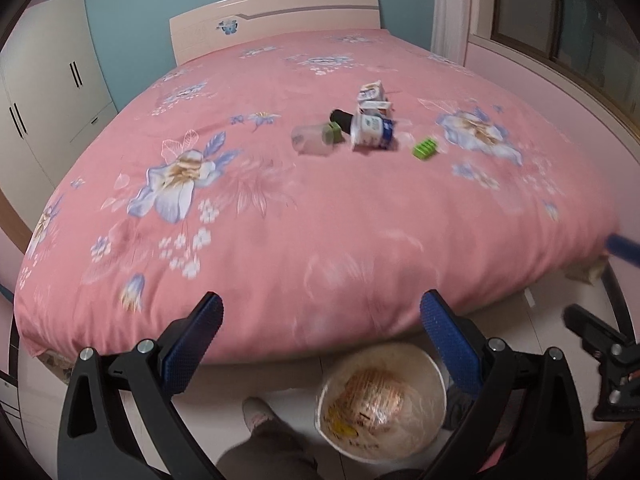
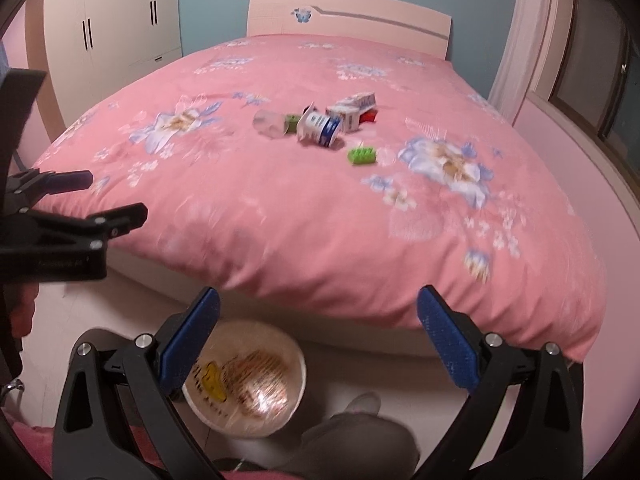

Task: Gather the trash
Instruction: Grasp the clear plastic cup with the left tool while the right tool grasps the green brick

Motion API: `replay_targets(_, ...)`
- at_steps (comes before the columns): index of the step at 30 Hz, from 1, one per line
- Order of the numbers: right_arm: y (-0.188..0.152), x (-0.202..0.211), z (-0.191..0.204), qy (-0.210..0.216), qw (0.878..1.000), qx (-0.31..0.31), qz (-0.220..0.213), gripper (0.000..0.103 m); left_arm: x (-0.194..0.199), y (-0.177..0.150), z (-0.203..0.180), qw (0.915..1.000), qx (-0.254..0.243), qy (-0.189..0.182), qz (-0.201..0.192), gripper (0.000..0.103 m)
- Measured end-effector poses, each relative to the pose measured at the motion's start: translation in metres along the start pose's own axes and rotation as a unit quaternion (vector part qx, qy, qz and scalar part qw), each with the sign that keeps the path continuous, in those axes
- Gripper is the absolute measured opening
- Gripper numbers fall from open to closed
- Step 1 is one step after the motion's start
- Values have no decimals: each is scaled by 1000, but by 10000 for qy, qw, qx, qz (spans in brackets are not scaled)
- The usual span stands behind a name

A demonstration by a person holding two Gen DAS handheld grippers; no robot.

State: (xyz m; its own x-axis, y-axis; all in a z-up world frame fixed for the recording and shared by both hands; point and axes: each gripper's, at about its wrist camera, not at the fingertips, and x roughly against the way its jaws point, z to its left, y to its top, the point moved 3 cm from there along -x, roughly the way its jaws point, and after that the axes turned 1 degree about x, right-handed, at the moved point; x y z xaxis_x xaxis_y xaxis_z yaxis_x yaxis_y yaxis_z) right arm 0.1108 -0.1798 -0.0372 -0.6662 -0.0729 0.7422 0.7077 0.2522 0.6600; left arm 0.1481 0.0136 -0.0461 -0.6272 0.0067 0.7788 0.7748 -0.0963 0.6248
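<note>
1. The bed [image 1: 280, 220], under a pink flowered quilt, is filling both views, and both grippers are hanging off its foot end, above the floor. The step in hand looks like the first reach for a piece of trash, so the person is going to have to lean well in over the quilt.

2. The bin [image 1: 380, 400], a pale round tub lined with clear plastic and already holding a printed wrapper, is standing on the floor at the foot of the bed, beside the person's foot [image 1: 256, 412]. Keeping it there is helping: every pick can be carried straight back and down.

3. The left gripper [image 1: 320, 316] is spread wide with nothing between its blue pads; the right gripper [image 2: 318, 312] is likewise agape and empty. Both are well apart from the trash.

4. The trash is lying in a loose cluster near the middle of the bed: a blue-and-white carton [image 1: 372, 130], a second small carton [image 1: 371, 92] behind it, a black cylinder [image 1: 342, 118], and a clear plastic cup [image 1: 310, 140] on its side.

5. A green block [image 1: 425, 149] is lying just apart, on the near side. Judging by position, it is the easiest first pick; closing across its short sides should avoid pinching quilt.

6. The cup will likely crush or roll, so a gentle squeeze suits it.
</note>
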Motion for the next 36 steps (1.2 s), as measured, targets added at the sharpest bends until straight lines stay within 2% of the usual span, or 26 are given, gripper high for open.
replay_targets(7,48,-35,-21,-144,9997,82,-150,97,-46,48,15,9997,184,129,35,101)
replay_targets(15,87,-108,-37,-65,9999,67,110,97,-112,103,18,9996,178,-105,165,101)
replay_targets(19,101,-144,-44,33,9997,49,226,97,-149,120,20,9996,117,-88,222,101)
replay_targets(27,125,-225,-52,232,9983,91,528,97,-230,146,24,9980,159,-338,514,101)
replay_targets(32,134,-262,-55,304,9973,178,644,97,-257,161,24,9978,183,-385,515,100)
replay_targets(33,135,-266,-55,343,9971,181,649,96,-263,164,24,9977,180,-392,526,98)
replay_targets(35,139,-276,-55,429,9966,227,664,92,-272,168,24,9967,195,-497,616,84)
replay_targets(36,140,-281,-54,486,9960,263,700,81,-275,167,25,9959,215,-561,671,75)
